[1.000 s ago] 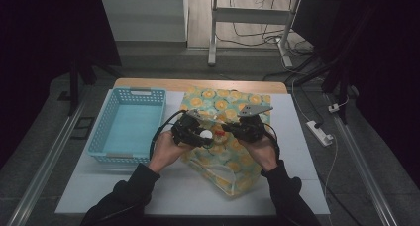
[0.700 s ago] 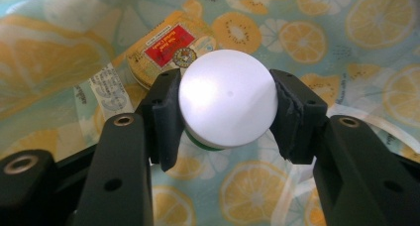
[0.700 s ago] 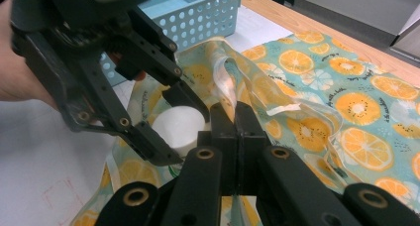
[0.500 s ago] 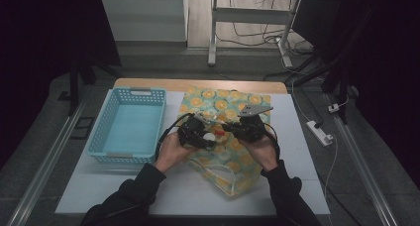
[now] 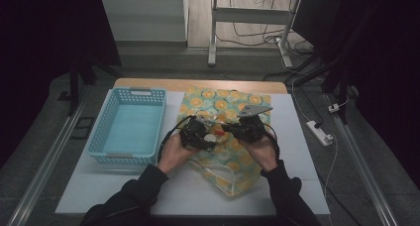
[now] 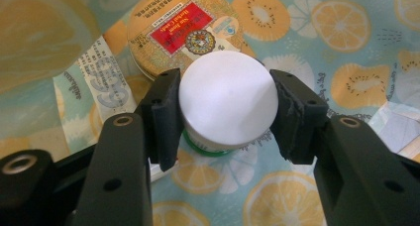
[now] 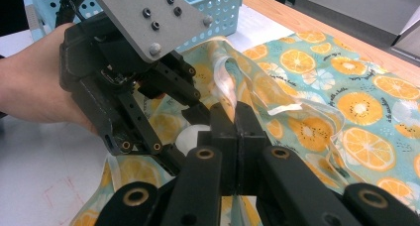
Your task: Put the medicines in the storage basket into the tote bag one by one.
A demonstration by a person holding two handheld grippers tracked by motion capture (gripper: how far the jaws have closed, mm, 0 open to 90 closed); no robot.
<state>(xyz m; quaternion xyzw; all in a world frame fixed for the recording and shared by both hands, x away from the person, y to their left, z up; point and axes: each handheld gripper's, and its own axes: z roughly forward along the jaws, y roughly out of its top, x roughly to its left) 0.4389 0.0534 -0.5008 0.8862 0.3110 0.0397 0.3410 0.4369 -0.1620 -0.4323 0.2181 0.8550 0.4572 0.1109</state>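
Black jaws of the left hand-held gripper (image 6: 225, 117) press on both sides of a small round jar with a plain white lid (image 6: 228, 99); a strip of green shows under the lid's lower edge. The jar is clamped between the pads, lid facing the gripper's own camera. Just beyond the jar, partly covered by it, lies a round tin (image 6: 185, 30) with a gold patterned top and a red label with fine print. To the left of the left jaw sits a flat packet with grey lettering (image 6: 106, 84), lying inside the same printed material.

Under and around both is a bag (image 6: 341, 47) of pale teal fabric printed with orange slices and kiwi slices. In the high view the bag (image 5: 247, 179) lies flat on the white tabletop (image 5: 292, 137), and the left hand-held gripper (image 5: 207, 136) holds the white-lidded jar (image 5: 211, 137) over its middle.

The right hand-held gripper (image 7: 235, 119) has its jaws shut on a translucent handle strap (image 7: 225, 89) of the bag, lifting that edge of fabric. In the high view it (image 5: 229, 129) stands just to the right of the left one, tips nearly meeting.

Farther off, left of the left hand-held gripper, stands a light blue plastic basket (image 5: 99, 137) with perforated walls.
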